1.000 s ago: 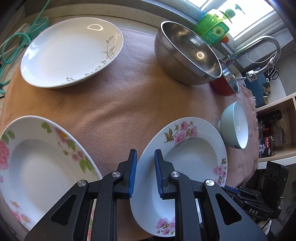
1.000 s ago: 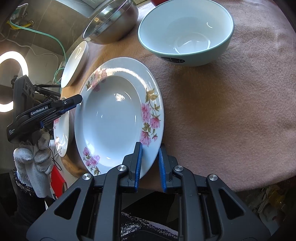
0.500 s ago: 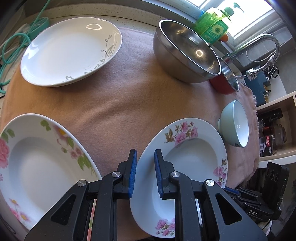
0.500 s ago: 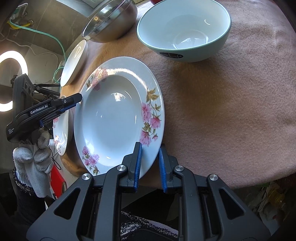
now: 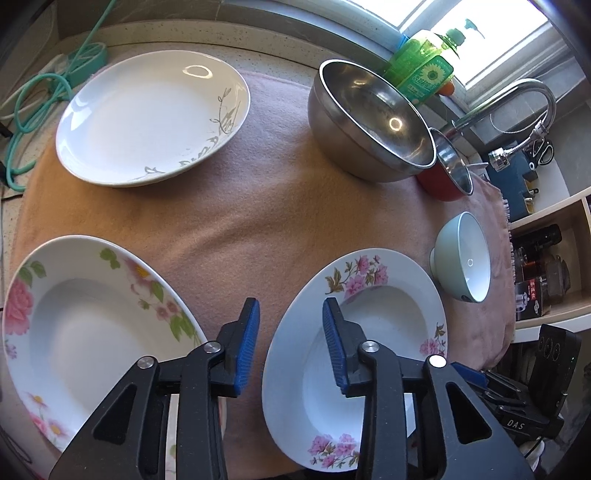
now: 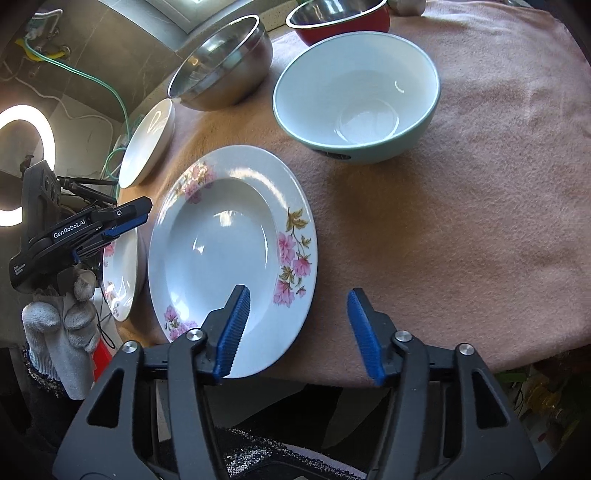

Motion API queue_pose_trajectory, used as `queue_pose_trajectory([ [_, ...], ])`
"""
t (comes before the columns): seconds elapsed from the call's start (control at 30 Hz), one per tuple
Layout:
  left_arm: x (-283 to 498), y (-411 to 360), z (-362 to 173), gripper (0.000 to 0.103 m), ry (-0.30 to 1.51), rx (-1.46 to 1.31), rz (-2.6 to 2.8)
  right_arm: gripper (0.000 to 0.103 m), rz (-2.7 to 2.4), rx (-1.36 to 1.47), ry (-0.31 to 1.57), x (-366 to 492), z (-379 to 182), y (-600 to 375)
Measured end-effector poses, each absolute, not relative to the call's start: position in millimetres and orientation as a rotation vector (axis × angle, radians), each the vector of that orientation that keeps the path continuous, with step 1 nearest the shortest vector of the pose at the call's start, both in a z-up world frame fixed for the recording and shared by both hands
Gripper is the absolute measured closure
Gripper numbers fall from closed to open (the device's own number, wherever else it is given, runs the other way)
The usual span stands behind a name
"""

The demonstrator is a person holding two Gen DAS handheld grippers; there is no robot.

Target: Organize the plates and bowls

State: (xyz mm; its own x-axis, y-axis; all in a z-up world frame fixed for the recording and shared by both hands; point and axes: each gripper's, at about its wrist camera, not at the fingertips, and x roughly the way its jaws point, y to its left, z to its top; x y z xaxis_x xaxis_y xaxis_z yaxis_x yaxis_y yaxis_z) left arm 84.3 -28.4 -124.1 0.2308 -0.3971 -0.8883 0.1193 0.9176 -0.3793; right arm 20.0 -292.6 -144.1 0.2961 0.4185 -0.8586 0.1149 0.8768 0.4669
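A pink-flowered deep plate (image 5: 373,332) (image 6: 221,251) lies on the pink cloth at the near edge. My left gripper (image 5: 290,321) is open, its jaws straddling that plate's left rim. My right gripper (image 6: 299,306) is open, its jaws straddling the same plate's near right rim. A second flowered plate (image 5: 81,325) (image 6: 122,273) lies to the left. A white plate with grey sprigs (image 5: 147,114) (image 6: 147,142) sits at the back left. A pale green bowl (image 5: 463,267) (image 6: 358,92), a steel bowl (image 5: 373,122) (image 6: 221,62) and a red bowl (image 5: 447,173) (image 6: 340,16) stand beyond.
A green soap bottle (image 5: 424,70) and a tap (image 5: 517,99) stand behind the bowls. Green cable (image 5: 44,92) lies at the back left. A shelf (image 5: 550,266) with jars is at the right. A ring light (image 6: 22,162) glows at the left.
Both grippers have opened from nearly shut. The right gripper has drawn back a little toward the table's edge. The plates have not moved.
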Motion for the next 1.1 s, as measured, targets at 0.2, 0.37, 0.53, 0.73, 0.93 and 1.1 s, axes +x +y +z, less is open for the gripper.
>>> queue_pose_trajectory([
  [0.2, 80.0, -22.4, -108.2, 0.047, 1.244, -0.256, -0.341, 0.022, 0.238, 0.419, 1.188, 19.1, -117.2, -289.1],
  [0.37, 70.0, -9.5, -95.1, 0.042, 1.19, -0.274, -0.297, 0.01, 0.275, 0.368, 1.154, 26.0, -103.3, -275.3],
  [0.53, 58.7, 8.2, -86.8, 0.042, 1.162, -0.292, -0.253, 0.01, 0.301, 0.364, 1.162, 35.8, -102.5, -260.6],
  [0.73, 45.3, 35.3, -80.3, 0.042, 1.129, -0.34, -0.182, 0.01, 0.345, 0.334, 1.155, 44.5, -97.2, -241.3],
  [0.93, 26.9, 67.1, -78.5, 0.042, 1.106, -0.394, -0.105, 0.01, 0.395, 0.273, 1.137, 54.6, -90.0, -215.5],
  [1.1, 11.1, 91.4, -78.9, 0.042, 1.09, -0.425, -0.047, 0.01, 0.442, 0.225, 1.129, 65.4, -86.6, -191.0],
])
